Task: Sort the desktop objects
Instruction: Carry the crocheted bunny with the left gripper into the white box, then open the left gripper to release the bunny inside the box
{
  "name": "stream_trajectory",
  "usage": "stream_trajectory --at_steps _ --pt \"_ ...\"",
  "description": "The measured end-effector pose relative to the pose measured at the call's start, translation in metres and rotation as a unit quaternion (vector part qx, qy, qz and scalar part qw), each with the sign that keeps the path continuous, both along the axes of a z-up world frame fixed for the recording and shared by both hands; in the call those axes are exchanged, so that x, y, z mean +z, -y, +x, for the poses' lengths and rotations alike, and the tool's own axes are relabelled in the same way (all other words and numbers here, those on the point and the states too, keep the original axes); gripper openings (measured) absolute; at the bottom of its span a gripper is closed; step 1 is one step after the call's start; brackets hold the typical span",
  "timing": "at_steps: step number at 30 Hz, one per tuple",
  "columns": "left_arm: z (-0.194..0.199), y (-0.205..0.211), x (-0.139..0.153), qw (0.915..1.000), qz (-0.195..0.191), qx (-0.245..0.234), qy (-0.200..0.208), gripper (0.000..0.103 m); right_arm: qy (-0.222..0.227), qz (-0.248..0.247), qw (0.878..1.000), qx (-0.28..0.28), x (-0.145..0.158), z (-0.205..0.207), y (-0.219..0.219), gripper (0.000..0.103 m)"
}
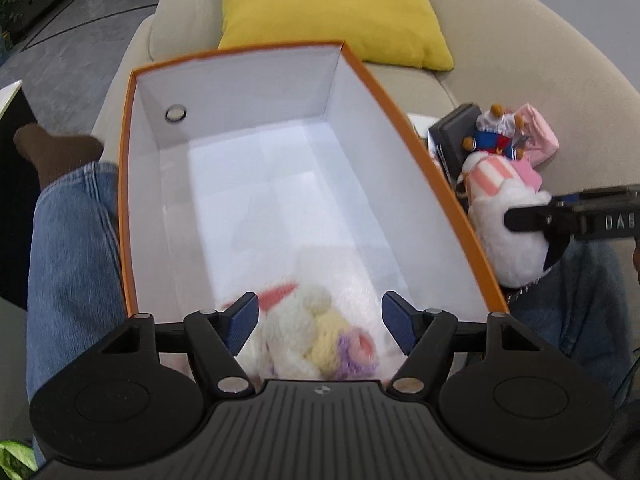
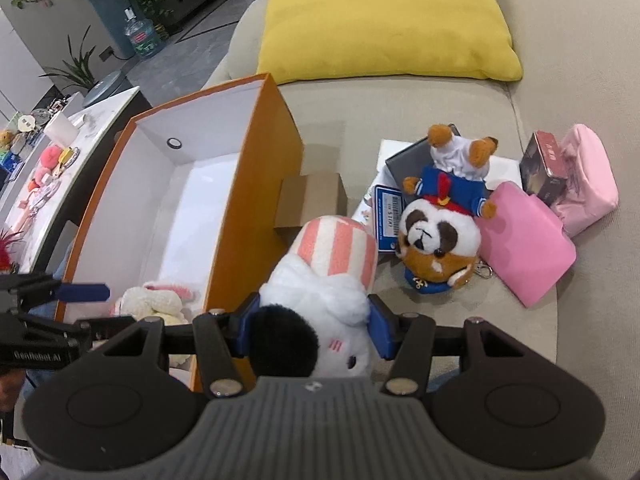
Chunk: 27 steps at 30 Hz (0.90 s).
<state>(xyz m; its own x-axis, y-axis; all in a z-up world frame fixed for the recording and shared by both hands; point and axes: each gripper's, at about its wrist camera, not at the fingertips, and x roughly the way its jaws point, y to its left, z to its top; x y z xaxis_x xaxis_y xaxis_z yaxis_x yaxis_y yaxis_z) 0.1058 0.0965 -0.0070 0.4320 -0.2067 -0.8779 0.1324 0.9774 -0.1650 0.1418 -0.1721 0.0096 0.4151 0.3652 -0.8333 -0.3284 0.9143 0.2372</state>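
An orange box (image 1: 125, 184) with a white inside stands on the sofa; it also shows in the right wrist view (image 2: 248, 184). A pastel plush toy (image 1: 316, 336) lies in its near end, seen too in the right wrist view (image 2: 148, 304). My left gripper (image 1: 318, 322) is open above that plush, pads apart on both sides. My right gripper (image 2: 314, 326) is shut on a white plush with a pink striped hat (image 2: 332, 272), just right of the box; it also shows in the left wrist view (image 1: 508, 220).
A panda plush in a blue sailor suit (image 2: 440, 224), a pink pouch (image 2: 524, 244), a pink bundle (image 2: 588, 176), a dark tin (image 2: 546, 168) and cards lie on the sofa seat. A small cardboard box (image 2: 312, 200) sits beside the orange box. A yellow cushion (image 2: 384, 20) leans behind.
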Motion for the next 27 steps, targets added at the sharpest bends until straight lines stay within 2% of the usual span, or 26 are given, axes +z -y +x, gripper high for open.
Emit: stream_trajectory --at_steps 2,4,8,13,15,17,22,25,27 --pt "0.011 0.003 -0.001 1.0000 0.004 -0.005 -0.007 0.078 0.004 0.001 1.000 0.001 0.002 0.001 0.000 0.057" --pt "0.024 0.009 -0.007 0.9991 0.014 -0.024 -0.032 0.069 0.006 0.001 1.000 0.001 0.002 0.002 0.000 0.057" --pt "0.043 0.032 -0.024 0.9919 0.060 -0.090 -0.066 0.053 0.000 0.005 1.000 0.001 -0.002 0.003 0.001 0.057" --pt "0.059 0.041 -0.047 0.9834 0.091 -0.116 -0.105 0.051 -0.007 0.011 1.000 0.004 -0.006 0.003 0.003 0.058" --pt "0.061 0.041 -0.051 0.9815 0.098 -0.120 -0.113 0.042 -0.007 0.012 1.000 0.004 -0.007 0.004 0.004 0.058" --pt "0.065 0.043 -0.058 0.9798 0.102 -0.122 -0.122 0.038 -0.007 0.012 1.000 0.003 -0.008 0.005 0.005 0.058" --pt "0.065 0.050 -0.065 0.9756 0.130 -0.136 -0.112 0.025 -0.012 0.016 1.000 0.001 -0.013 0.009 0.008 0.058" --pt "0.065 0.051 -0.054 0.9772 0.128 -0.140 -0.096 0.021 -0.016 0.017 1.000 0.000 -0.016 0.011 0.010 0.058" --pt "0.063 0.053 -0.040 0.9783 0.135 -0.142 -0.067 0.019 -0.019 0.017 1.000 -0.003 -0.018 0.012 0.012 0.058"
